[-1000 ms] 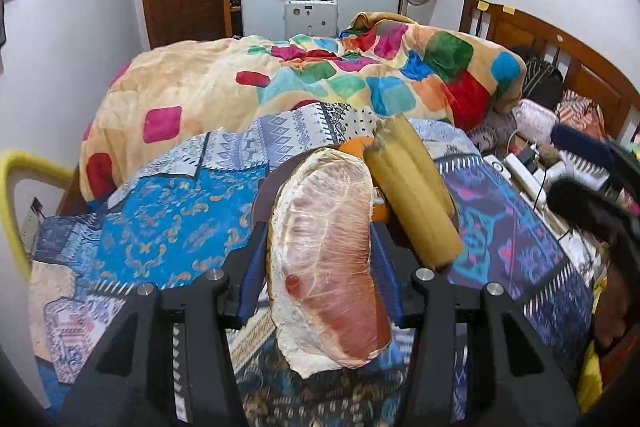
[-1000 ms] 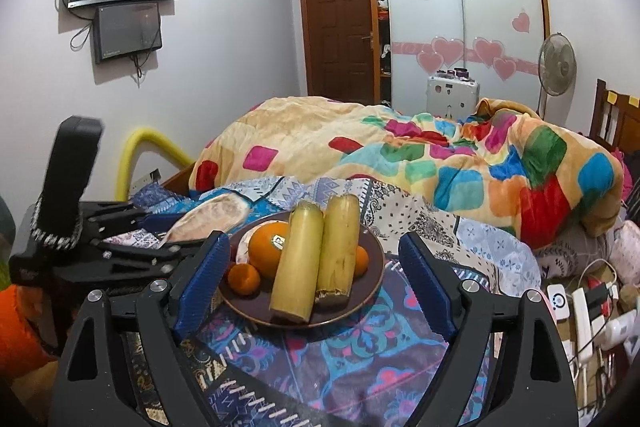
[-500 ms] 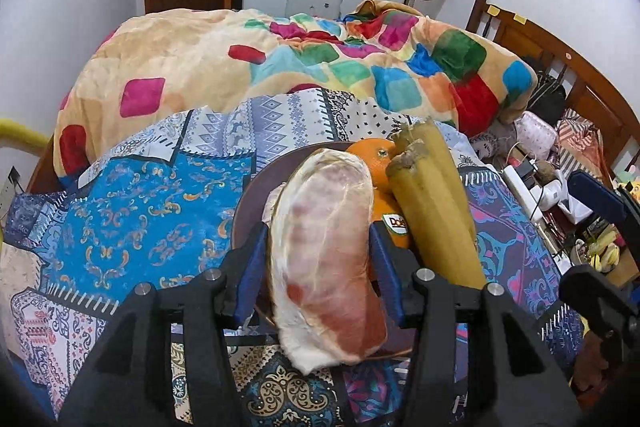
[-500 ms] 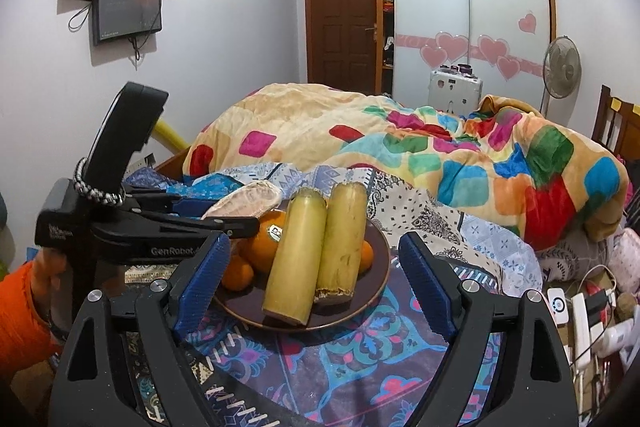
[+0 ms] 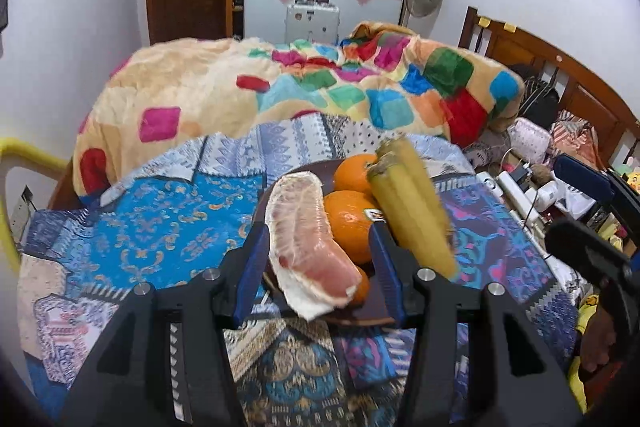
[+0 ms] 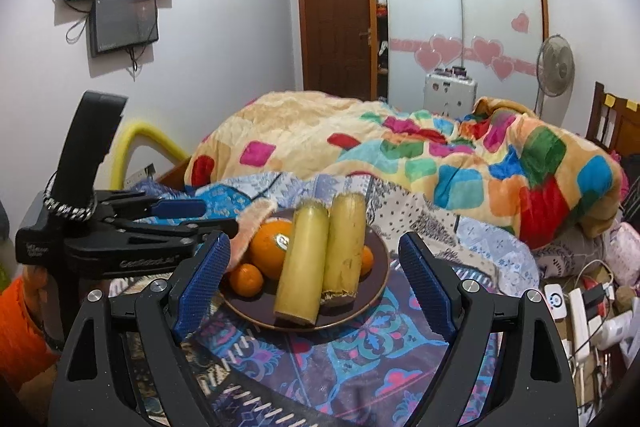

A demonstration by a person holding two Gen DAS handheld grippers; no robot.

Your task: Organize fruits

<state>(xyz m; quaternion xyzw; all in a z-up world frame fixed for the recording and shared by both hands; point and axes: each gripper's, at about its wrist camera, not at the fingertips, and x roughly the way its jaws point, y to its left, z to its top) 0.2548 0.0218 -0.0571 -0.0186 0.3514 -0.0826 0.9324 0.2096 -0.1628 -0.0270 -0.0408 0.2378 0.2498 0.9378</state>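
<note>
A peeled pomelo segment [image 5: 308, 239] lies on the left side of the dark brown plate [image 6: 376, 259], leaning on the oranges [image 5: 350, 227]. My left gripper [image 5: 318, 263] is open, its blue pads apart on either side of the segment without pressing it. The plate also holds two yellow sugarcane pieces [image 6: 320, 259], a large orange [image 6: 272, 251] and a small orange [image 6: 246, 279]. My right gripper [image 6: 316, 291] is open and empty in front of the plate. The left gripper [image 6: 176, 219] shows at the plate's left in the right wrist view.
The plate rests on a patterned blue and purple bedsheet [image 5: 152, 235]. A patchwork duvet [image 5: 320, 91] is heaped behind it. Chargers and cables [image 6: 588, 299] lie at the right. The wooden headboard [image 5: 560, 83] is at the far right.
My left gripper carried the pomelo segment forward over the plate, then its jaws opened and the segment came to rest on the plate against the oranges. The right gripper stayed open in place.
</note>
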